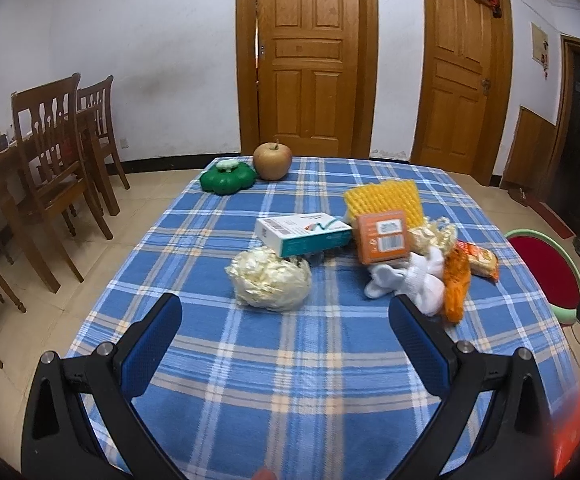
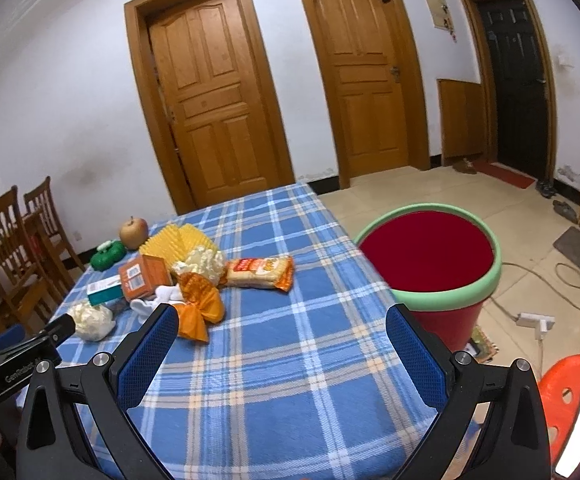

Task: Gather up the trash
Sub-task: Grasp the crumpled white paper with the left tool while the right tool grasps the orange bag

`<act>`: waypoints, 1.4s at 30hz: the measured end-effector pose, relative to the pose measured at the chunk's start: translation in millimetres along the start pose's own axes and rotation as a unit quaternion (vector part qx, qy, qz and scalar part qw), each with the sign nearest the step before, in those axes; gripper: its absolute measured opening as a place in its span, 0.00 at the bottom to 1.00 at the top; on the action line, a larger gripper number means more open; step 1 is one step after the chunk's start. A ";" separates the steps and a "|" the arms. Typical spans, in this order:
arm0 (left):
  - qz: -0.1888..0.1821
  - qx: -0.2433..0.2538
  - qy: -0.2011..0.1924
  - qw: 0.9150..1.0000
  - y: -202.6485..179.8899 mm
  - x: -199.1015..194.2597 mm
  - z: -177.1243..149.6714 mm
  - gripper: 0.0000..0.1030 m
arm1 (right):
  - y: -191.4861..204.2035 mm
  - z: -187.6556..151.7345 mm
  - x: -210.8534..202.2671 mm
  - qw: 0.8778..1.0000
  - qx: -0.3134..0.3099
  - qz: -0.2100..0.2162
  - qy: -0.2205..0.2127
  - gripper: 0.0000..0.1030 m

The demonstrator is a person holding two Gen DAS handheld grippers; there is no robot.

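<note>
on the desk (image 1: 290, 360), which wears a blue plaid cloth, the trash lies in a loose heap around an orange box (image 1: 381, 236). touching the box's left side is a white and teal carton (image 1: 301, 234), and in front of that carton sits a crumpled pale wrapper ball (image 1: 270, 278). behind the orange box a yellow ridged foam sheet (image 1: 383, 198) leans up, and to its right lie a second crumpled pale wrapper (image 1: 433, 234) and a flat orange snack packet (image 2: 260, 272). in front of the box are a white crumpled tissue (image 1: 405, 282) and, touching it, an orange foil wrapper (image 2: 200, 306). well behind the box, at the far edge of the desk, an apple (image 1: 272, 161) stands just beside a green flower-shaped container (image 1: 228, 178).

the left tongs (image 1: 286, 320) hover above the cloth near the heap, blue-padded jaws spread wide with nothing between them. the right tongs (image 2: 282, 330) are likewise wide apart and hold nothing, to the right of the heap. off the desk's right edge, well right of the orange box, stands a red bin with a green rim (image 2: 429, 256) on the floor, and an orange plastic stool (image 2: 569, 396) is near it.
</note>
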State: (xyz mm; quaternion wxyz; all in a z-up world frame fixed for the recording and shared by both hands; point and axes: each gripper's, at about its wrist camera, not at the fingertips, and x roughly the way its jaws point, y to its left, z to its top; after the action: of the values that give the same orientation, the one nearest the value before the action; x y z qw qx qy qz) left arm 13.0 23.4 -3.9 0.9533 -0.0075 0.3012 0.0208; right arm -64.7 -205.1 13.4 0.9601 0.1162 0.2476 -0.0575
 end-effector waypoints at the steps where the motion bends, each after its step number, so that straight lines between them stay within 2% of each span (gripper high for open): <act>1: 0.005 0.001 0.000 1.000 2.4 1.7 1.7 0.99 | 0.7 1.0 3.4 1.000 0.003 0.007 0.007 1.00; 8: 0.027 0.016 0.009 0.999 19.4 15.8 15.8 0.99 | 4.7 11.8 19.0 0.999 0.004 0.045 0.027 1.00; 13: 0.021 0.011 0.034 0.999 30.1 36.4 21.5 0.99 | 22.6 20.9 34.9 0.996 -0.013 0.068 0.053 1.00; 18: 0.020 0.036 0.049 0.998 30.8 57.6 19.6 0.99 | 47.4 21.2 53.5 0.994 -0.045 0.066 0.073 1.00; 22: 0.005 0.024 0.064 0.998 37.7 73.2 17.8 0.98 | 62.8 16.2 78.3 0.991 -0.057 0.062 0.104 1.00; 24: -0.003 0.015 0.072 0.997 41.2 80.6 17.7 0.93 | 68.9 12.6 89.0 0.989 -0.066 0.059 0.118 1.00; 29: -0.067 -0.004 0.096 0.993 41.3 94.0 15.4 0.83 | 83.8 2.1 108.8 0.985 -0.087 0.052 0.141 0.99; 32: -0.099 -0.004 0.113 0.989 35.9 103.0 13.8 0.73 | 85.4 -1.6 112.9 0.982 -0.091 0.049 0.156 0.86; 33: -0.108 -0.003 0.123 0.987 33.8 107.3 13.3 0.68 | 86.2 -2.5 114.7 0.982 -0.091 0.045 0.158 0.77; 34: -0.116 -0.003 0.133 0.984 32.4 110.9 12.4 0.67 | 85.7 -2.9 116.0 0.982 -0.087 0.040 0.162 0.67; 35: -0.123 -0.005 0.141 0.982 31.9 113.9 12.2 0.66 | 84.5 -2.6 117.2 0.982 -0.080 0.034 0.165 0.62; 37: -0.135 -0.005 0.144 0.980 31.7 117.4 13.7 0.64 | 82.3 -1.6 119.9 0.983 -0.066 0.024 0.171 0.42; 42: -0.162 -0.014 0.143 0.976 34.7 119.6 15.1 0.56 | 80.2 -1.0 122.8 0.982 -0.057 0.023 0.177 0.19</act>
State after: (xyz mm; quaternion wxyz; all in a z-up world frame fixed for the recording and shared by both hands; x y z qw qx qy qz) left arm 117.9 62.6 -60.3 0.8910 -0.0721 0.4286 -0.1312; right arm 55.3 -133.9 -31.8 0.9072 0.0756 0.4139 0.0007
